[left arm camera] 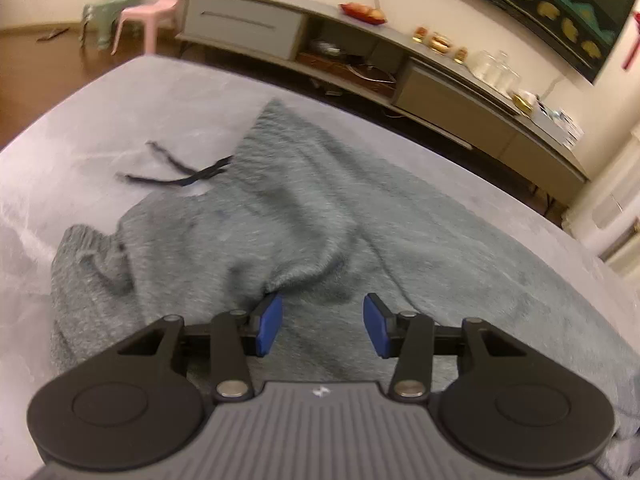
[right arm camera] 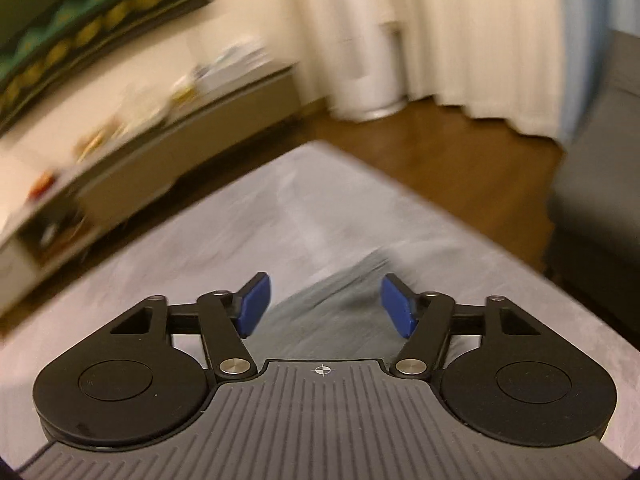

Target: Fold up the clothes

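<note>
Your grey sweatpants [left arm camera: 280,216] lie rumpled and unfolded across the middle of the bed [left arm camera: 120,112], drawstring trailing toward its far edge. Your left gripper [left arm camera: 322,326] hovers half-open over them, your right gripper [right arm camera: 325,306] wide, both empty. Folding looks barely begun.

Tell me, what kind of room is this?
Probably a living room at home. A long low cabinet runs along the wall, small plastic chairs stand on the wood floor, and curtains hang by the window.
</note>
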`<move>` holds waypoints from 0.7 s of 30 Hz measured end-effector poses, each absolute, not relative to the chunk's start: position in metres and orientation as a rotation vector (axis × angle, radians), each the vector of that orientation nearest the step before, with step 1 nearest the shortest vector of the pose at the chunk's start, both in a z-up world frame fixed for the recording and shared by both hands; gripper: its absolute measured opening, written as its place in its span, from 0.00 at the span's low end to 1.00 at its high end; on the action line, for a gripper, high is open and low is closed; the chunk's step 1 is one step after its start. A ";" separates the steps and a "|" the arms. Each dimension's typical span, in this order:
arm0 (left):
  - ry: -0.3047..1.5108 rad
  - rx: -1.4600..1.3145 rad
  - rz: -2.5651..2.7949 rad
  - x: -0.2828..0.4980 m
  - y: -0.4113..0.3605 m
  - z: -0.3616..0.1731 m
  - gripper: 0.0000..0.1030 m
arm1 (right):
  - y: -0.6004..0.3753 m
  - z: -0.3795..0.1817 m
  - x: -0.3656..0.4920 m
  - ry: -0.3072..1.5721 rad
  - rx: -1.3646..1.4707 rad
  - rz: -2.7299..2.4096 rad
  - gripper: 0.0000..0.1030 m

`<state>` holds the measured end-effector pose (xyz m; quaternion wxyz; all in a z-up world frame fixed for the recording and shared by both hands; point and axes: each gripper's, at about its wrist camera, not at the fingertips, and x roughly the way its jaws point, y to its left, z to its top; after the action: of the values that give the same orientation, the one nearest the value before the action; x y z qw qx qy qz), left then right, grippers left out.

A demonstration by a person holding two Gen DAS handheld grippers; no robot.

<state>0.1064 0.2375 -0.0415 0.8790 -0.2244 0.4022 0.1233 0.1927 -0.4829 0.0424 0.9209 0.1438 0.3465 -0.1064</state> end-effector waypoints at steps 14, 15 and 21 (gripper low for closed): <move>0.570 -0.702 0.399 0.007 0.344 0.018 0.61 | -0.485 0.070 0.113 0.685 0.217 -0.243 0.77; 0.594 -0.682 0.419 0.005 0.349 0.015 0.61 | -0.484 0.075 0.098 0.658 0.241 -0.236 0.81; 0.806 -0.509 0.386 0.014 0.339 -0.016 0.61 | -0.475 0.063 0.046 0.681 0.256 -0.246 0.81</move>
<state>0.0143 0.3394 -0.0158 0.8706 -0.2435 0.3856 0.1848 0.0455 -0.4751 0.0631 0.9272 0.1251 0.3320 -0.1199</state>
